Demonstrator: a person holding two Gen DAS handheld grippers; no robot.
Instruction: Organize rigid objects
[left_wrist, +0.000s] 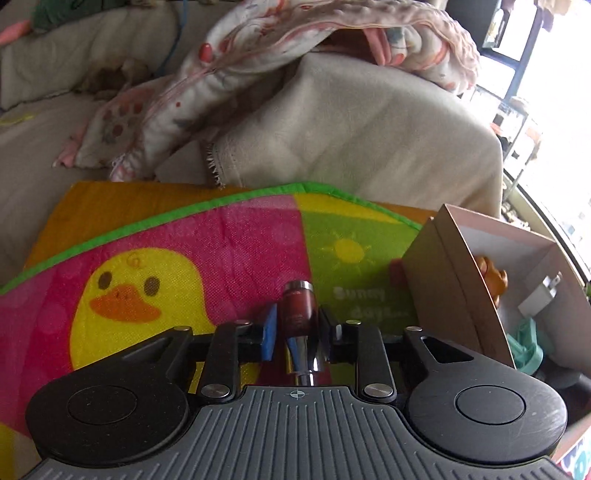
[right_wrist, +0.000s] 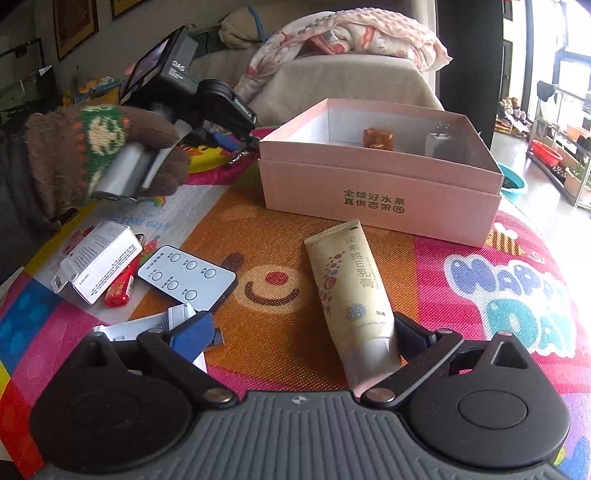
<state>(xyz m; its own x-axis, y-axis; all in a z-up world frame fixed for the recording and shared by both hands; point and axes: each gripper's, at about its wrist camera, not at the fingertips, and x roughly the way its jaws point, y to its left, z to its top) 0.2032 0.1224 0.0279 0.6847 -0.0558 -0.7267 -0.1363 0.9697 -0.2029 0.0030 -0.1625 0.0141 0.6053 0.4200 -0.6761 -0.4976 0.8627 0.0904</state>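
Low in the centre of the left view, my left tool (left_wrist: 297, 325) pinches a slim dark-red metal-capped tube (left_wrist: 296, 308), which I fear could slip before reaching the pink cardboard box (left_wrist: 448, 280), while my right tool (right_wrist: 299, 334) gapes wide over a cream lotion tube (right_wrist: 349, 280).

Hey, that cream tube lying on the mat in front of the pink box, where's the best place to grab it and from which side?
Probably across the middle of the cream tube, coming from above with the jaws spanning its width. It lies flat on the mat, cap toward the camera, and the open right gripper is already wide enough. Avoid the thin crimped end near the pink box.
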